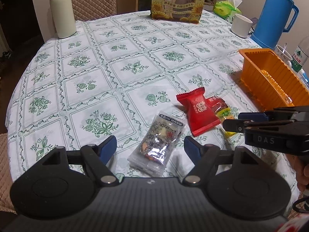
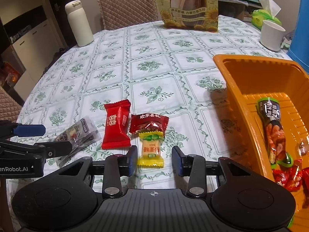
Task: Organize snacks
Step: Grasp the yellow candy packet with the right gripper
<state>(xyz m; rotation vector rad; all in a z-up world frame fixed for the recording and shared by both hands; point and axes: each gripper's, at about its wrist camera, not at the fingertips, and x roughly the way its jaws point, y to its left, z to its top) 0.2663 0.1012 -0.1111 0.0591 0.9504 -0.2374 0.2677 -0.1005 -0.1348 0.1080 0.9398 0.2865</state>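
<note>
Readable text: "DAS" on the black body of the right tool (image 1: 231, 122). "enRobot.AI", cut off, on the black left tool (image 2: 56, 141). "欢乐喜礼" on the dark red foil candy wrapper (image 2: 148, 124). "囍" on the bright red pillow packet (image 2: 115, 123). Tall sunflower-seed bag (image 2: 190, 5): Chinese print, only partly legible.

The tablecloth (image 1: 119, 44) is white with green floral squares and vine borders. An orange tray (image 2: 249, 89) holds a dark, green-topped packet (image 2: 272, 127). On the cloth lie a bright red packet (image 2: 115, 123) with white characters, a dark red one (image 2: 148, 123), a yellow one (image 2: 150, 150) with a green band, and a clear silvery packet (image 1: 156, 141). The flask (image 1: 61, 9) is cream, the jug (image 1: 278, 13) blue, the mug (image 1: 241, 25) white. The gripper pads (image 1: 110, 147) are blue on black.
</note>
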